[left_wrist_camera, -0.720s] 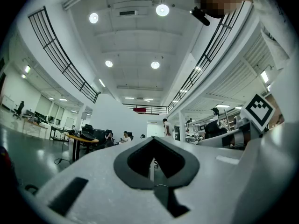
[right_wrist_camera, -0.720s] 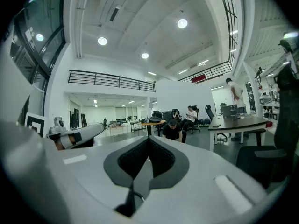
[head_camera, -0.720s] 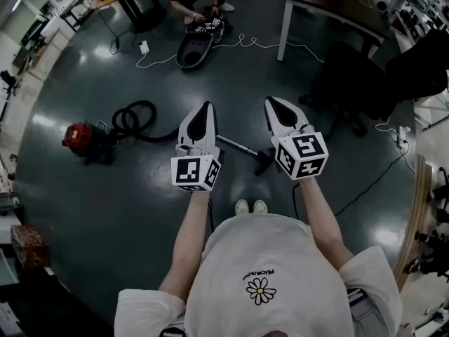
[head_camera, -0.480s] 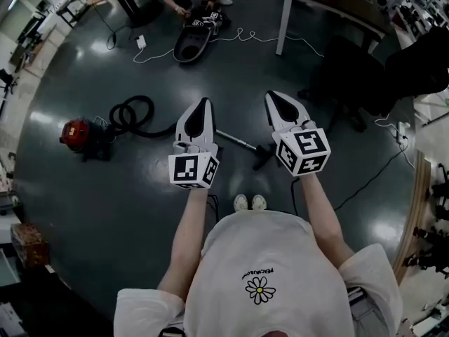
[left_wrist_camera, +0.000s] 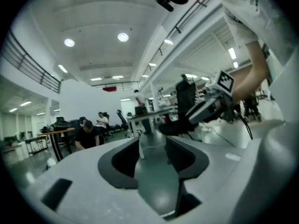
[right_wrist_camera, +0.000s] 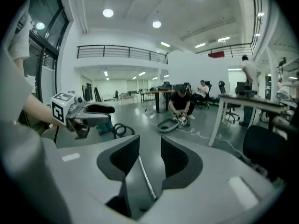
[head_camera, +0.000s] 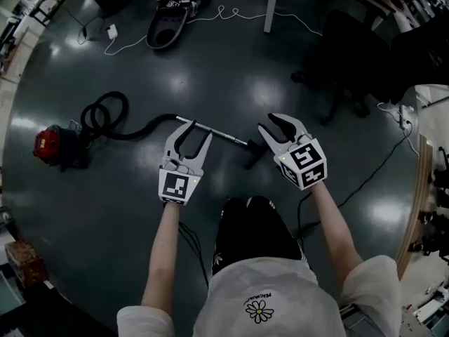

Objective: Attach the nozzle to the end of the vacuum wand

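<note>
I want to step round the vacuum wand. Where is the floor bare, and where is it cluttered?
Bare floor lies beyond the vacuum wand, bordered by the white cable and the chair. Another patch lies this side of the red vacuum, left of the person's left arm. Crowded: along the hose and round the wand's end.

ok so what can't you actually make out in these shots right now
- Head view: whether the nozzle already sits on the wand; the joint is small and dark, close beside the right gripper.
- Right gripper view: the nozzle, hidden below that gripper's body; only a thin strip, likely the wand, shows between its open jaws.
- Left gripper view: neither wand nor nozzle shows; the body of the left gripper fills the lower picture.
</note>
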### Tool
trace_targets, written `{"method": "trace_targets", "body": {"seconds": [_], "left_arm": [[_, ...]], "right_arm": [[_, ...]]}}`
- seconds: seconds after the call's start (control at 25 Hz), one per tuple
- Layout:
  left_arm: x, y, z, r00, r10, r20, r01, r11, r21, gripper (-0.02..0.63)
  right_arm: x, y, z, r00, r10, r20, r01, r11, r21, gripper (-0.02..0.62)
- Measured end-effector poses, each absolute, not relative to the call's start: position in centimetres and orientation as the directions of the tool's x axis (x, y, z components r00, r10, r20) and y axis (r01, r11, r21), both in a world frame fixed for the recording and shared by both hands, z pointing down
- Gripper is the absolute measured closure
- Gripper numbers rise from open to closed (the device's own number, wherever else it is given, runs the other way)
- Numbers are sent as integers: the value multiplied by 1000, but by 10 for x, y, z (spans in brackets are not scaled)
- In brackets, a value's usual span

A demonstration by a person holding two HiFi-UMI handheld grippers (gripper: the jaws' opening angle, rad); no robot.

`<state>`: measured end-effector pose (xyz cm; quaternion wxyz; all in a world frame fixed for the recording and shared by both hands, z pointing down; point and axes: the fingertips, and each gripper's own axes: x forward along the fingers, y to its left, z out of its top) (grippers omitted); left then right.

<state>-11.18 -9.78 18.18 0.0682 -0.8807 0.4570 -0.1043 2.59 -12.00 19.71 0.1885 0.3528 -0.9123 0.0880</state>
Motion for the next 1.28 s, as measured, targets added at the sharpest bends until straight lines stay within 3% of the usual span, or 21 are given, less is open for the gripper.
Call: {"method": "trace_targets", "body": {"seconds": [0.08, 0.2, 0.32, 0.48, 0.6, 0.72, 0.76, 0.8, 1.28], "left_arm": [[-102, -114, 340, 634, -710, 307, -661, -703, -262, 353], [-93, -136, 570, 652, -531, 542, -427, -847, -316, 268], [-95, -156, 740, 580, -443, 683, -212, -892, -399, 268], [-83, -184, 868, 537, -412, 736, -88, -896, -436, 283], [-77, -194, 923, 470, -370, 802, 58, -893, -446, 335], [-76, -204, 955, 404, -337, 850, 178, -883, -435, 322], [-75, -207, 958, 402, -350, 846, 192, -871, -452, 365], [-74, -210, 958, 412, -366, 835, 197, -859, -473, 402], [-74, -203, 919, 498, -451, 741, 117, -812, -572, 417]], "right_arm": [[38, -132, 343, -655, -552, 516, -664, 746, -45, 443], [58, -145, 562, -598, -443, 668, -648, 758, -78, 430], [71, -147, 743, -544, -324, 774, -618, 779, -108, 406], [76, -150, 874, -512, -256, 820, -586, 802, -115, 380], [66, -151, 913, -487, -214, 847, -521, 849, -85, 383], [51, -159, 930, -486, -174, 857, -448, 891, -74, 393], [48, -161, 930, -494, -176, 851, -437, 897, -68, 391], [45, -162, 929, -504, -184, 844, -432, 900, -62, 396], [72, -132, 931, -409, -88, 908, -312, 949, -48, 397]]}}
